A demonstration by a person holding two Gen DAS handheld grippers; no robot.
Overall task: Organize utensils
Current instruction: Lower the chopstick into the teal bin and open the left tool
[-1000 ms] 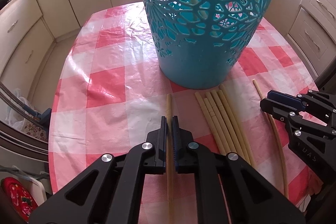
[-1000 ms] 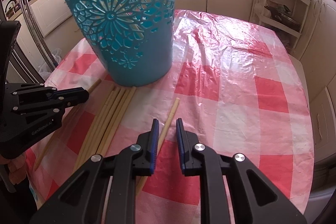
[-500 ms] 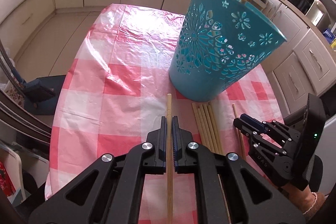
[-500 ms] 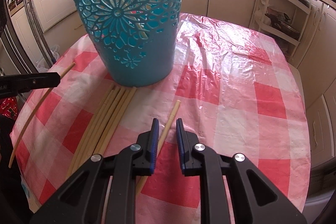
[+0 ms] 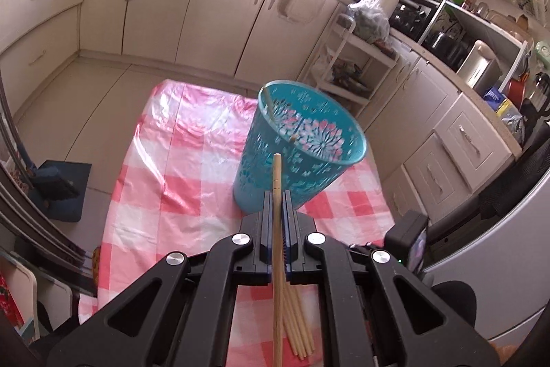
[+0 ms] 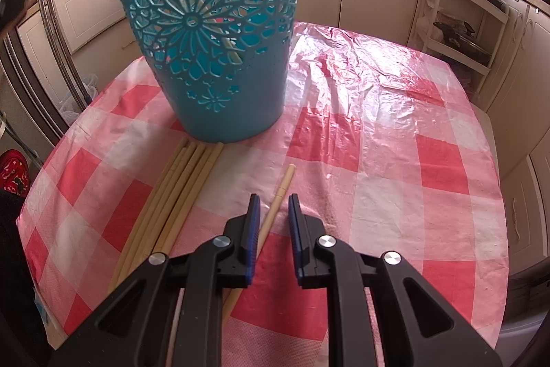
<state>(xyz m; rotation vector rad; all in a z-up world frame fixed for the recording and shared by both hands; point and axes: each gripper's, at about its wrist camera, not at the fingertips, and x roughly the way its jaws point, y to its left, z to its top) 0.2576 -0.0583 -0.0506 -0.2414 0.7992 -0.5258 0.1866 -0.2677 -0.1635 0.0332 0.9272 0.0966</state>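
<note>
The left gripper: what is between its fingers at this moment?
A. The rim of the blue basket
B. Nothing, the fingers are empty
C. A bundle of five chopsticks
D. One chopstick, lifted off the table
D: the left gripper is shut on a single chopstick, held in the air before the blue basket.

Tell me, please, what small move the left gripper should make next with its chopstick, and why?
Probably carry it forward until the tip is over the basket's open mouth. The left gripper is shut on one chopstick, lifted off the table, its tip just short of the rim.
</note>
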